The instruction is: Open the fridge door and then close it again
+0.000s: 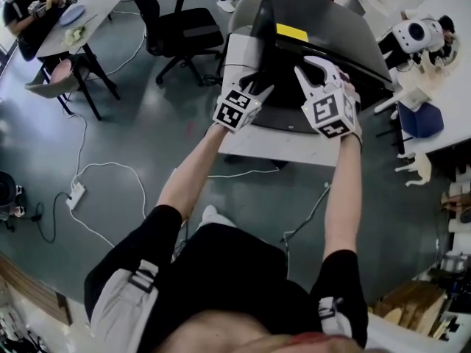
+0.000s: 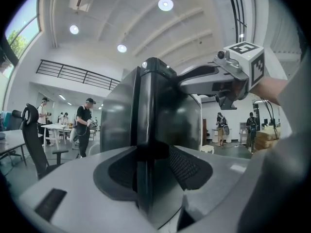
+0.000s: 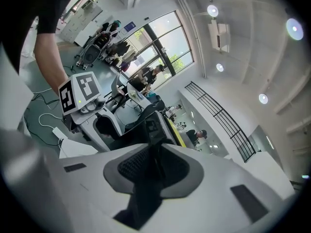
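A black fridge with a yellow sticker stands on a white base in front of me. Its dark door runs edge-on between the left gripper's pads. My left gripper is shut on that door edge at the left. My right gripper clamps the same edge a little to the right, and the thin black panel shows pinched between its pads. Each gripper appears in the other's view: the right gripper and the left gripper. How far the door stands open cannot be told.
A black office chair stands behind the fridge on the left. A table with a seated person is at far left. A power strip and cables lie on the floor. A white bench with a small robot runs along the right.
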The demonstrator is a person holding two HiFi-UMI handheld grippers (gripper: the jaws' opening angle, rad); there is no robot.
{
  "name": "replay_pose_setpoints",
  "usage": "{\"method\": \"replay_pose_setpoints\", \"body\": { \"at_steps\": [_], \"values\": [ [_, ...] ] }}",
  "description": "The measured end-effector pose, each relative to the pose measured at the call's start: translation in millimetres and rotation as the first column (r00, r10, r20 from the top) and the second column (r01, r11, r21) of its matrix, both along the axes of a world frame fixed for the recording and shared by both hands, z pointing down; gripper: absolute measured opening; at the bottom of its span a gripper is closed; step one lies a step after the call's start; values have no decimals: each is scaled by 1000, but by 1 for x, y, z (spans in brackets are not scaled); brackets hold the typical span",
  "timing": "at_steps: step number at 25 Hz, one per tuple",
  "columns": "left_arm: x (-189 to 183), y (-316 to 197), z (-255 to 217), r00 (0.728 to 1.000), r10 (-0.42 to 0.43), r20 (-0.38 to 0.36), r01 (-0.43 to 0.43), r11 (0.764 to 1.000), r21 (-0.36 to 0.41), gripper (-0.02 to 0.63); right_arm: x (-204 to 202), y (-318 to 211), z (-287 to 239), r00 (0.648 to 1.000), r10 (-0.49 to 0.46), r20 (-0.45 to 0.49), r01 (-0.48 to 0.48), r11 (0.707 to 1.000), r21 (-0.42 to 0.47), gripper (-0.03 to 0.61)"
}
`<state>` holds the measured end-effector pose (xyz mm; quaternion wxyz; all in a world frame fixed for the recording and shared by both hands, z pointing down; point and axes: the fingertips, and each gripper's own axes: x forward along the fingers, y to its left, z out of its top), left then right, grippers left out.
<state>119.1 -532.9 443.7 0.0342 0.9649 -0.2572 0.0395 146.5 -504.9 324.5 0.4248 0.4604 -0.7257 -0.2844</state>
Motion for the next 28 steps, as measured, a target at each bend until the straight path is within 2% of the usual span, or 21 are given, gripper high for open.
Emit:
{"method": "replay_pose_setpoints", "body": {
  "at_steps": [3,6,13,18,24,28],
  "values": [
    [-4,11,-1,1000,-15,16,15,1000,-2,189,-2,9,0,1000,-22,-9,22,1000,-5,55],
    [-4,34,0,999,-51,-1,51,999,12,189,0,30,1,998,-58,-14,58,998,12,58],
    [-2,126,2,984,-177,20,176,984,33,186,6,112,2,980,-198,-30,199,978,59,64],
    [-1,203,0,964,-265,-5,265,963,52,186,10,176,2,959,-280,-43,283,955,90,67],
    [43,309,-4,952,-306,-14,306,950,61,186,54,267,-1,934,-350,-67,356,929,105,69],
    [79,367,-1,956,-293,-26,294,954,58,186,89,313,2,932,-357,-62,362,926,106,71]
  ]
}}
